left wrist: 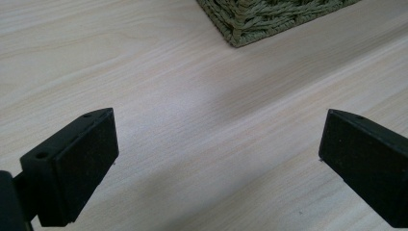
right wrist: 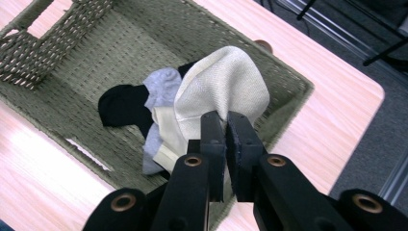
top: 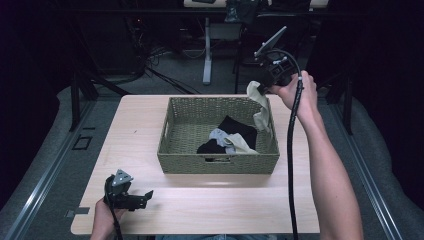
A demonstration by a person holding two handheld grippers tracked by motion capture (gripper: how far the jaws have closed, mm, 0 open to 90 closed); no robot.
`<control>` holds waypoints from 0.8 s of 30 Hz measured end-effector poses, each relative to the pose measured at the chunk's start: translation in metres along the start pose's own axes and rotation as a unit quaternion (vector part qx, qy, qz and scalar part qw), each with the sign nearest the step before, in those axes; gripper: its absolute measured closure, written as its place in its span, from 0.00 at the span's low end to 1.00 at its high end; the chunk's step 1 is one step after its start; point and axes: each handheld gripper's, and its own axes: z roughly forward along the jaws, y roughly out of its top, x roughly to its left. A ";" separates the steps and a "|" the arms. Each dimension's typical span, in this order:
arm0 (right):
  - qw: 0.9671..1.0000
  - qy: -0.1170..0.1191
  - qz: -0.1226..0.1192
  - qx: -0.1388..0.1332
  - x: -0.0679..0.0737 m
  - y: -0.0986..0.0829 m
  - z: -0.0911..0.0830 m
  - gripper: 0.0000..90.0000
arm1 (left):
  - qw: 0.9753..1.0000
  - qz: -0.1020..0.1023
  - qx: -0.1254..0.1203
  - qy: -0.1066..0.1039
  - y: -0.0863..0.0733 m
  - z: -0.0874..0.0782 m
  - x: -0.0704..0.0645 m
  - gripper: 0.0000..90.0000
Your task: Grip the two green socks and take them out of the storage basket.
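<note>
We see a pale wooden table [top: 150, 120] on a grey floor [top: 45, 165], metal rails [top: 35, 197] along both sides, and a white desk leg [top: 207, 50] in the dark far background.

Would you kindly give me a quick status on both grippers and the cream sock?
Right gripper shut on cream sock, lifted above basket. Left gripper open, low over table. Nothing in the way.

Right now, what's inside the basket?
In the woven basket lie a black sock, a grey one and a cream one, overlapping. The right claw lifts another cream sock. Anything beneath stays hidden.
</note>
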 end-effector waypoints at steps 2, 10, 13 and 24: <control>1.000 -0.004 0.004 -0.004 -0.005 -0.005 -0.006 0.96 | 1.000 0.000 0.000 0.000 0.000 0.000 0.000 0.00; 0.999 -0.025 0.029 -0.015 -0.026 -0.025 -0.024 0.96 | 1.000 0.001 0.000 0.000 0.000 0.000 0.000 0.00; 0.998 -0.041 0.043 -0.013 -0.039 -0.037 -0.030 0.96 | 1.000 0.000 -0.002 0.002 0.000 0.000 0.000 0.00; 0.995 -0.059 0.079 -0.003 -0.067 -0.069 -0.013 0.96 | 1.000 0.000 -0.002 0.002 0.000 0.000 0.000 0.00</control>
